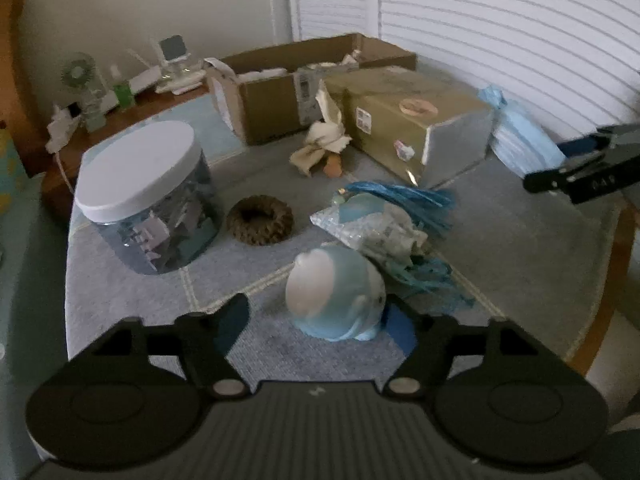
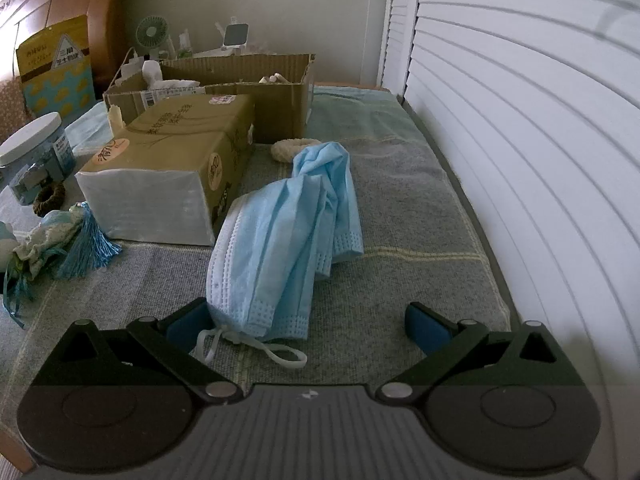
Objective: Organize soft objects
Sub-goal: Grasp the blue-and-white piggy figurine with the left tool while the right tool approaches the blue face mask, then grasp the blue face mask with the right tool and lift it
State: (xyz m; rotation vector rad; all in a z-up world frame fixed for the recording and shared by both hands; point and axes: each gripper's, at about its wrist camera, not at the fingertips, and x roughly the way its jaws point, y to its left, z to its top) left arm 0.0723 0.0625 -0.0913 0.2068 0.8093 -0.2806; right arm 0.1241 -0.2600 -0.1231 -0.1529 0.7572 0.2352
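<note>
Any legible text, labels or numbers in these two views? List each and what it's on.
Nothing reads cleanly.
Yellow bag: triangle logo with large characters, too blurred to quote.
Tissue pack: printed characters and round stickers, unreadable.
Cardboard box: barcode labels, too small.
Jar: label text too small.
Right hand-held gripper: pale marking on its side, too blurred.

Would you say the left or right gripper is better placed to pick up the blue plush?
Left. The left gripper is open with the plush between its fingers; the right gripper sits by the masks.
</note>
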